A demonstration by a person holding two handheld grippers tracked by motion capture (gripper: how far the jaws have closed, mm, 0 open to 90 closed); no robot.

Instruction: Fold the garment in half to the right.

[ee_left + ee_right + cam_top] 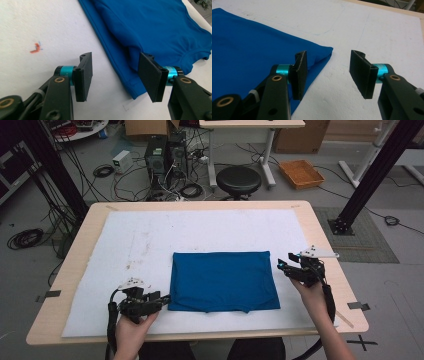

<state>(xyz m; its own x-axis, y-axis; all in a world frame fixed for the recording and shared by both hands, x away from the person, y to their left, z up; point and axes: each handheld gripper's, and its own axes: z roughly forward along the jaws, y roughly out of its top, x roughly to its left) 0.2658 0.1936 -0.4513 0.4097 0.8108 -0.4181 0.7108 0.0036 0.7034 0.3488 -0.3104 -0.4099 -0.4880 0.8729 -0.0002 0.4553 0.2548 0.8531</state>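
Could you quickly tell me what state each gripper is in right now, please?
Left gripper: open, straddling the folded blue shirt's corner.
Right gripper: open, holding nothing.

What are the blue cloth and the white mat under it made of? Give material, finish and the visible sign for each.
Blue cloth: looks like a soft knit fabric, matte; stitched hems and soft folds show along its edge in the left gripper view, so likely a folded garment.
White mat: seems to be felt or foam sheet, matte and slightly fuzzy, with smudges and faint pen marks; which of the two is unclear.
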